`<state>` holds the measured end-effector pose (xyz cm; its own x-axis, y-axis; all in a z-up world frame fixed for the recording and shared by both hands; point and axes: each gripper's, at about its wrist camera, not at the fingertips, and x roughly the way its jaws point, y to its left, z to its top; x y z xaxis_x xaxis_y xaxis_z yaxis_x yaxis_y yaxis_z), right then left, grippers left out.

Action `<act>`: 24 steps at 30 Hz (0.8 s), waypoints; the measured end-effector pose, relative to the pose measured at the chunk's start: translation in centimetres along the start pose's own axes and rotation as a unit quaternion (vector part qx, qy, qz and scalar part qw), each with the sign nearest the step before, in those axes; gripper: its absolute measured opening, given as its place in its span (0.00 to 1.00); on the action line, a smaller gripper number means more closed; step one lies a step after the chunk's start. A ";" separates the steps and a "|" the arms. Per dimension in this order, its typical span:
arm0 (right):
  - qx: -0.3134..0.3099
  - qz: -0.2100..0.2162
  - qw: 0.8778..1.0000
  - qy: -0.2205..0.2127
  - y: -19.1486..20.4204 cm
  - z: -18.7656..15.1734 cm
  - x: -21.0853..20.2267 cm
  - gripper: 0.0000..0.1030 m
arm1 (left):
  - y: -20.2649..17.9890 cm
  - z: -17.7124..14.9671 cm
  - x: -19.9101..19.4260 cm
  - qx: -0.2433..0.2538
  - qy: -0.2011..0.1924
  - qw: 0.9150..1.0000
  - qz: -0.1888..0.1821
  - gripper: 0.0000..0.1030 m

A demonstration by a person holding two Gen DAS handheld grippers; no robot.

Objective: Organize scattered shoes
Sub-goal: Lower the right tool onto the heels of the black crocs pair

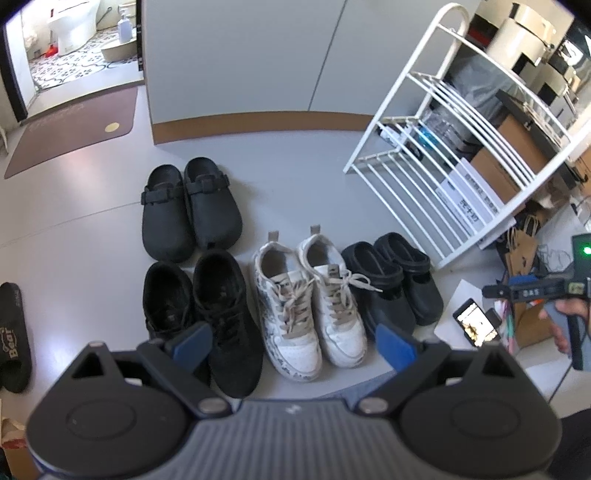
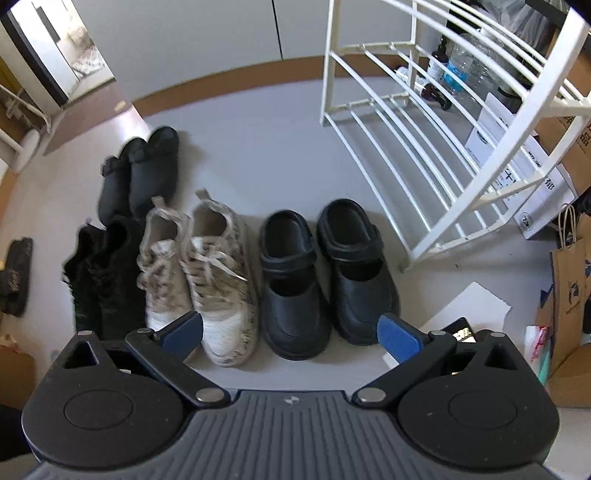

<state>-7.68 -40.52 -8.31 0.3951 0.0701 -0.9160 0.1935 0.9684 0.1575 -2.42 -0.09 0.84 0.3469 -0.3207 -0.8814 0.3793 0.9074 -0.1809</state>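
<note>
Four pairs [image 1: 291, 295] sit paired on the floor — white rack [image 2: 424, 155] bare; both grippers [image 1: 295, 343] [image 2: 291, 332] hang empty, jaws apart.

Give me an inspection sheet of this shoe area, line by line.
Surface: pale grey floor, brown mat by a doorway.
Job's things: black clogs, black sneakers, white sneakers, black strap shoes paired side by side; one black slipper apart; white rack holds no shoes.
Clutter: phone, paper bags, boxes.
Grippers: left gripper and right gripper open, holding nothing.
Cables: nothing seen.
Surroundings: bathroom with toilet.
</note>
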 end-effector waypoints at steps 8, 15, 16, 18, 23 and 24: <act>0.005 -0.012 1.000 0.001 -3.1 -0.4 2.4 0.87 | -0.5 0.3 0.7 -0.002 0.002 1.000 -0.005 0.94; -0.010 -0.002 1.000 0.010 -4.4 -0.1 4.7 0.85 | 0.3 0.6 1.2 -0.022 0.001 1.000 -0.004 0.94; -0.012 0.001 1.000 0.010 -4.5 0.0 5.0 0.85 | 0.4 0.6 1.3 -0.024 0.002 1.000 -0.003 0.94; -0.017 0.008 1.000 0.012 -4.6 0.4 5.7 0.85 | 0.6 0.7 1.5 -0.027 0.004 1.000 -0.001 0.94; -0.037 0.009 0.999 0.020 -4.4 0.6 7.9 0.85 | 0.6 0.9 1.9 -0.031 0.008 0.999 0.001 0.94; -0.039 0.008 0.999 0.020 -4.3 0.6 8.2 0.85 | 0.6 1.0 2.1 -0.032 0.009 0.999 0.001 0.94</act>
<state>-4.77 -44.27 -16.33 0.3612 0.0943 -0.9277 0.1165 0.9825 0.1453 -0.66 -0.51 -0.67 0.3323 -0.3141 -0.8893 0.3233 0.9237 -0.2054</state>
